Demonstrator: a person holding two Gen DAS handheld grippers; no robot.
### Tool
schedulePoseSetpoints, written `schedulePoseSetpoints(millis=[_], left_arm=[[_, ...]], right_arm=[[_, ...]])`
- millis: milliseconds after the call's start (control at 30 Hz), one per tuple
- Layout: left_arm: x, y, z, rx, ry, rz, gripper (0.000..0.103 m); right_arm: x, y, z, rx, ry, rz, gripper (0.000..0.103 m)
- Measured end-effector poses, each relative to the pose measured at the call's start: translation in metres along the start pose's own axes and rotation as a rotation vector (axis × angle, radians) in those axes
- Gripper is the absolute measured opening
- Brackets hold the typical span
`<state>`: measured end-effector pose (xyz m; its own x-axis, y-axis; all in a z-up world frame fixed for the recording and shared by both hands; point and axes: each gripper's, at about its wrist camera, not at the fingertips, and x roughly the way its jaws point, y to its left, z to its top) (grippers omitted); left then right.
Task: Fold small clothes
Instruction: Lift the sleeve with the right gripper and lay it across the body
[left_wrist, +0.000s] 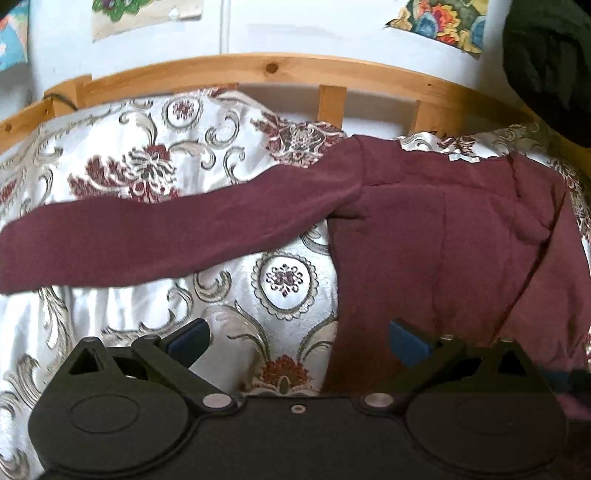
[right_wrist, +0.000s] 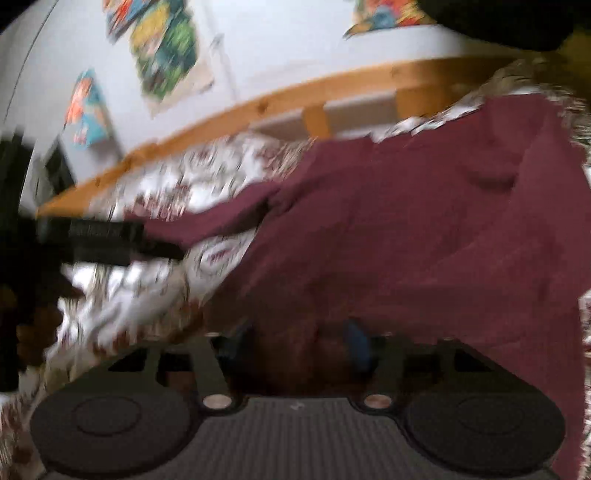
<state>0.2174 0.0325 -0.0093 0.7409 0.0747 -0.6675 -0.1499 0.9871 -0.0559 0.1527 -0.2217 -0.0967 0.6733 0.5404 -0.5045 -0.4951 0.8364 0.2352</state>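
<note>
Left wrist view: the maroon garment (left_wrist: 443, 236) reaches the bedspread's (left_wrist: 110, 155) far edge by the wooden rail (left_wrist: 258, 70). Left gripper (left_wrist: 299, 343) is spread over bare bedspread. Right gripper (right_wrist: 295, 339) is parted, garment between, grip unclear.

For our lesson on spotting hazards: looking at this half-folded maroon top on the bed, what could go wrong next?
1. The long sleeve lies stretched out sideways, so folding the maroon top now may bunch it.
2. The right tongs straddle the hem; closing could also pinch the patterned bedspread underneath.
</note>
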Motion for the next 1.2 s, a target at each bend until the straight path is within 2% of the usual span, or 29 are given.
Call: schedulePoseSetpoints(millis=[33,67,133,233,333,400,467,533,600,667,733,800,900,933,967,1000,1100,1133,1167,1200], left_arm=[[0.002,-0.001,0.000,-0.014,0.006,-0.006,0.102],[0.003,-0.002,0.000,-0.026,0.009,-0.011,0.102],[0.004,-0.004,0.000,-0.046,0.014,-0.024,0.102],[0.002,-0.009,0.001,-0.056,0.002,-0.038,0.102],[0.001,-0.015,0.000,-0.046,-0.008,-0.048,0.102],[0.001,-0.019,-0.002,-0.037,-0.002,-0.054,0.102],[0.003,-0.023,-0.008,-0.023,0.014,-0.061,0.102],[0.006,-0.028,-0.014,-0.005,0.035,-0.070,0.102],[0.010,-0.031,-0.022,0.010,0.056,-0.079,0.102],[0.013,-0.031,-0.029,0.018,0.069,-0.082,0.102],[0.015,-0.030,-0.037,0.025,0.085,-0.081,0.102],[0.018,-0.029,-0.044,0.044,0.102,-0.076,0.102],[0.021,-0.032,-0.053,0.096,0.120,-0.056,0.102],[0.021,-0.033,-0.056,0.112,0.119,-0.055,0.102],[0.021,-0.033,-0.059,0.124,0.117,-0.056,0.102],[0.021,-0.033,-0.062,0.130,0.116,-0.055,0.102],[0.022,-0.028,-0.066,0.113,0.121,-0.065,0.102],[0.023,-0.027,-0.066,0.104,0.124,-0.069,0.102],[0.023,-0.025,-0.066,0.094,0.128,-0.075,0.102],[0.024,-0.023,-0.066,0.085,0.134,-0.080,0.102]], right_arm=[[0.000,0.003,0.000,-0.028,0.013,0.010,0.037],[-0.001,0.006,-0.001,-0.055,0.015,0.017,0.028],[-0.013,0.015,-0.001,-0.143,0.003,0.038,0.018],[-0.030,0.032,-0.006,-0.282,0.013,0.105,0.018],[-0.041,0.045,-0.017,-0.408,0.091,0.160,0.018],[-0.044,0.048,-0.023,-0.427,0.134,0.174,0.025],[-0.049,0.044,-0.019,-0.371,0.144,0.206,0.048],[-0.059,0.032,-0.010,-0.298,0.115,0.228,0.061],[-0.069,0.013,0.002,-0.223,0.083,0.222,0.066],[-0.082,-0.015,0.012,-0.126,0.040,0.181,0.069],[-0.093,-0.048,0.018,-0.012,-0.022,0.095,0.073],[-0.102,-0.079,0.019,0.113,-0.102,-0.066,0.076],[-0.104,-0.117,0.011,0.284,-0.193,-0.277,0.075],[-0.101,-0.126,0.006,0.327,-0.215,-0.335,0.068],[-0.098,-0.134,0.003,0.357,-0.236,-0.371,0.054],[-0.096,-0.140,0.003,0.373,-0.255,-0.393,0.050],[-0.073,-0.135,0.010,0.335,-0.284,-0.410,0.052],[-0.066,-0.134,0.013,0.319,-0.287,-0.425,0.042],[-0.060,-0.136,0.014,0.317,-0.284,-0.451,0.014],[-0.056,-0.139,0.013,0.337,-0.271,-0.487,0.010]])
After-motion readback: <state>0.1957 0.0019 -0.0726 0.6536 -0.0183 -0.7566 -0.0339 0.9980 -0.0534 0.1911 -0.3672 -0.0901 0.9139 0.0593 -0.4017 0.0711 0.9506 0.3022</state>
